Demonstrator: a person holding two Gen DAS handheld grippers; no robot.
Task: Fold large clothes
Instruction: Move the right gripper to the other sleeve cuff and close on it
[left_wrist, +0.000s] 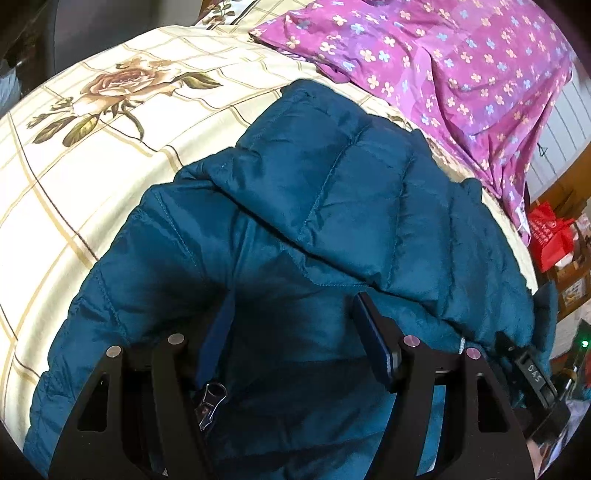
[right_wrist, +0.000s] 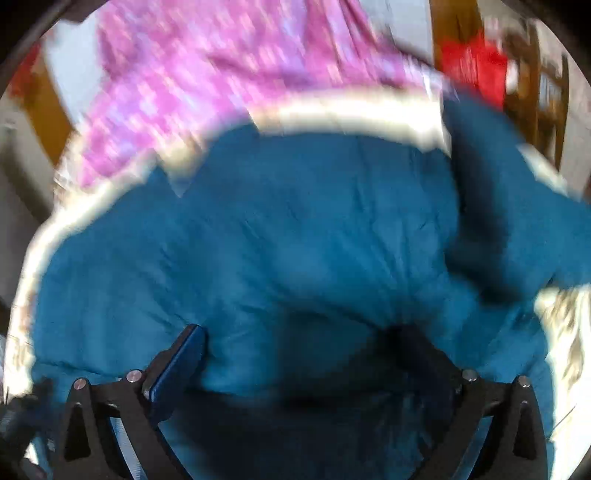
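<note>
A teal quilted puffer jacket (left_wrist: 325, 206) lies on a bed, its hood spread toward the far side. My left gripper (left_wrist: 291, 339) is open, its fingers wide apart and pressed down on the jacket near the collar, with a metal zipper pull (left_wrist: 210, 404) beside the left finger. In the blurred right wrist view the same jacket (right_wrist: 288, 236) fills the middle. My right gripper (right_wrist: 299, 354) is open over it; the left finger pad (right_wrist: 181, 365) shows and the right finger is sunk in dark folds.
The bed has a cream checked sheet with a rose print (left_wrist: 92, 140). A purple floral quilt (left_wrist: 461, 66) is bunched at the far side. A red bag (left_wrist: 550, 232) and wooden furniture stand beyond the bed's right edge.
</note>
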